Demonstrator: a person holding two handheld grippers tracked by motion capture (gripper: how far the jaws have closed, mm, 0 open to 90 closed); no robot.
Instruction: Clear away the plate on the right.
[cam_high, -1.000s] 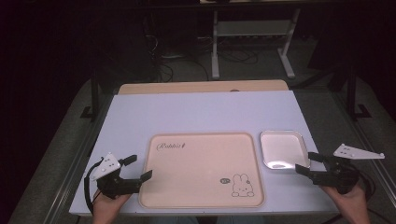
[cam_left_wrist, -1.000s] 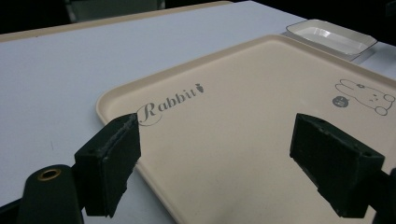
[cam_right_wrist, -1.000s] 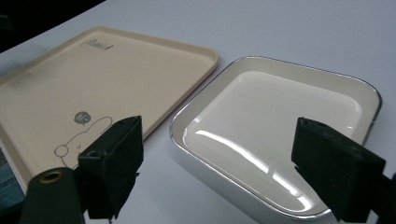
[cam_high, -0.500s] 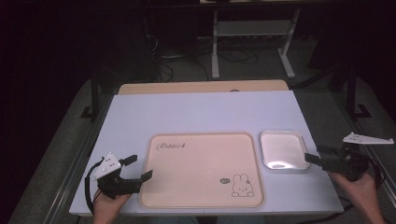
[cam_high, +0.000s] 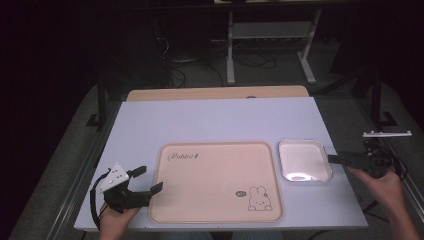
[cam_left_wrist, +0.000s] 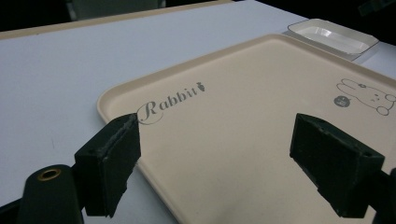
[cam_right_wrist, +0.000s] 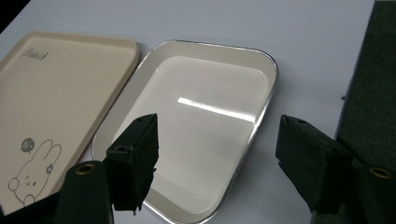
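White dish lies just ahead of the right tongs, whose jaws, empty, have just been closing yet gape. Left tongs gape empty over the beige tray's near edge.

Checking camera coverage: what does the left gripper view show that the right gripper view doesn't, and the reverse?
Left gripper view alone: the "Rabbit" lettering up close on the beige rectangular plastic tray, with the left tool open over the tray's near corner.

Right gripper view alone: the dark green floor mat past the table edge, and the right tool, open, nothing between its jaws, which have just been closing, above the small white metal-rimmed dish.

Both: the tray with its rabbit drawing, the dish, the white tabletop.
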